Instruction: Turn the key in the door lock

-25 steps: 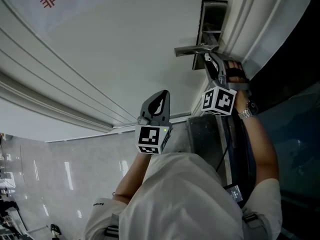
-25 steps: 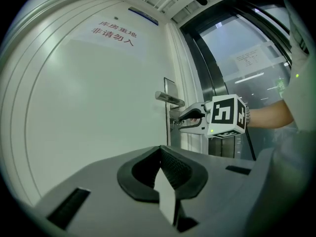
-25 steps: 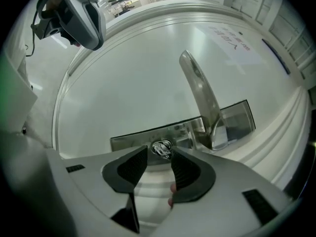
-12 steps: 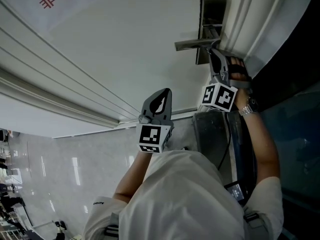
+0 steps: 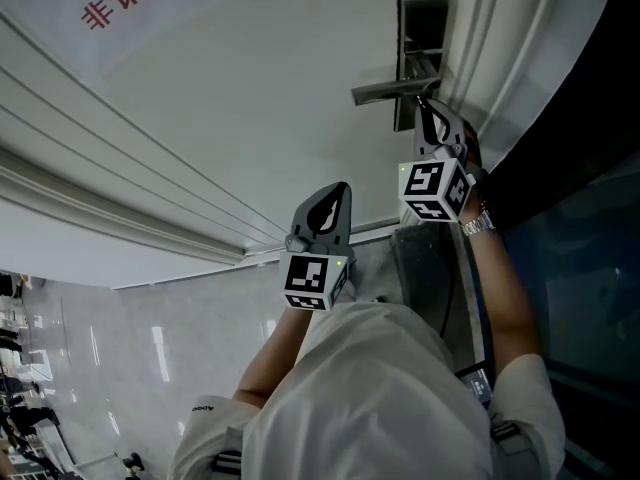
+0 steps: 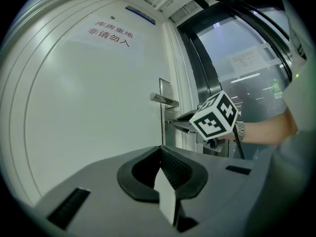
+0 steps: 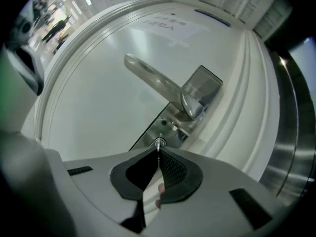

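Currently, right gripper: pinched at the tips on the key; jaws have just been closing, with the key head caught between them.
Key position: seated in the lock plate, just below the door handle, right at the jaw tips.
Right gripper orientation: pointed roughly level at the door, rolled to one side, as seen from the tilted marker cube in the head view.
Left gripper: jaws pressed together, nothing held between them; kept well apart from the lock and aimed at the door.
Head view only: both grippers are shown together, the left gripper lower and to the left, the right gripper up at the handle; the key itself is hidden behind the gripper.
Left gripper view only: the right gripper is seen side-on under the handle; a wristwatch and the red-lettered sign on the door are visible.
Right gripper view only: the key head and the lock plate are shown close up.
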### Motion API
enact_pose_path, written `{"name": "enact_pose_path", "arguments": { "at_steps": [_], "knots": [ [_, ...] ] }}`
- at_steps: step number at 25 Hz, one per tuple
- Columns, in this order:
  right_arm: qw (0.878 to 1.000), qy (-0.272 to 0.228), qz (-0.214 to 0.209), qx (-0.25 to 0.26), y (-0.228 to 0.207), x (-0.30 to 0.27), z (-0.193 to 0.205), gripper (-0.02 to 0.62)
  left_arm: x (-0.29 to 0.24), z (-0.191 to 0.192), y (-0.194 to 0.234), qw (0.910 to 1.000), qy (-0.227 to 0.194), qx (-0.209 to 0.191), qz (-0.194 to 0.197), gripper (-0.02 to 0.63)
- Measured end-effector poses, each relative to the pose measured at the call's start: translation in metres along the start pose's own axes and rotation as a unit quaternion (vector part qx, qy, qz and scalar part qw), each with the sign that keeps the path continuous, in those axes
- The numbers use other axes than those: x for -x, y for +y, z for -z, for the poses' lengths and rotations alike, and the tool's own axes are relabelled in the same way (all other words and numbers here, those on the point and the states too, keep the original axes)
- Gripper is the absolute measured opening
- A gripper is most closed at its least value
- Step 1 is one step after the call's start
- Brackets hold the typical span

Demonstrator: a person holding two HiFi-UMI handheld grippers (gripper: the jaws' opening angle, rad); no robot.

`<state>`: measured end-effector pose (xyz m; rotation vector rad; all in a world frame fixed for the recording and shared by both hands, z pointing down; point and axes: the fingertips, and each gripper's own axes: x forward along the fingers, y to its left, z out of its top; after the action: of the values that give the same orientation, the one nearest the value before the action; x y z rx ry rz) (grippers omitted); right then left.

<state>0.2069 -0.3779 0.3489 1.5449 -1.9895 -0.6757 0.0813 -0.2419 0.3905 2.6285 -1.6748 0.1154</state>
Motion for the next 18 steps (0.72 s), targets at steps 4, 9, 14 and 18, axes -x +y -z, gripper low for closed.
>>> {"name": "enact_pose_path", "arguments": {
  "at_steps": [4, 9, 14, 18],
  "knots": [
    [0.989, 0.003, -0.026, -0.149, 0.000, 0.000, -0.001, 0.011, -0.002, 0.001, 0.001, 0.9999, -0.003, 0.011, 0.003, 0.008],
    [0.935, -0.002, -0.053, -0.351, -0.003, -0.001, 0.002, 0.011, -0.005, -0.003, -0.006, 0.9997, -0.011, 0.020, 0.011, 0.009],
    [0.868, -0.005, -0.080, -0.490, -0.005, -0.002, 0.004, 0.011, -0.006, 0.006, 0.001, 0.9997, -0.001, 0.023, 0.001, 0.009],
    [0.823, -0.009, -0.089, -0.560, -0.006, -0.001, 0.006, 0.011, -0.006, 0.005, 0.004, 0.9997, -0.002, 0.023, -0.003, 0.008]
  ]
}}
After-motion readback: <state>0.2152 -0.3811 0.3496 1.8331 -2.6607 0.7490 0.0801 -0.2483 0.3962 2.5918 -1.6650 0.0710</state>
